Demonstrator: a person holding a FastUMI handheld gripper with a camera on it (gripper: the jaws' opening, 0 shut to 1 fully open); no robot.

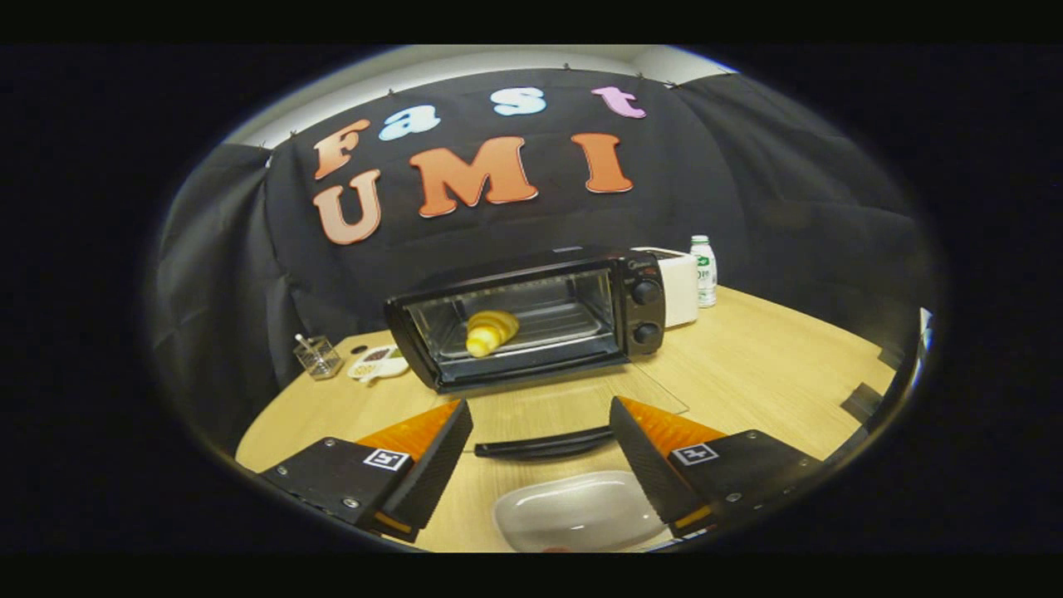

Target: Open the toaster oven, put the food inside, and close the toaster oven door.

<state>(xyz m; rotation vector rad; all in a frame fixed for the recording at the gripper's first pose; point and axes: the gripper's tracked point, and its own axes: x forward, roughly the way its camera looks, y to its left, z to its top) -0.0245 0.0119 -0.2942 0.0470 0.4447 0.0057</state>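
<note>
The gripper point(540, 453) is spread wide, its 2 fingers well apart and pressing on nothing. The left finger point(432, 461) and the right finger point(644, 465) angle inward toward each other as they reach forward, so the gap between them is narrowest at the tips and broadens toward the body. Each finger shows a ribbed inner pad facing the gap. Behind each finger sits a flat mounting block with visible screws and a small square marker on top. The whole gripper is held roughly level, tilted slightly downward.

Screwed, square-marked, wedge-fingered hand-held gripper point(541, 465)
</note>
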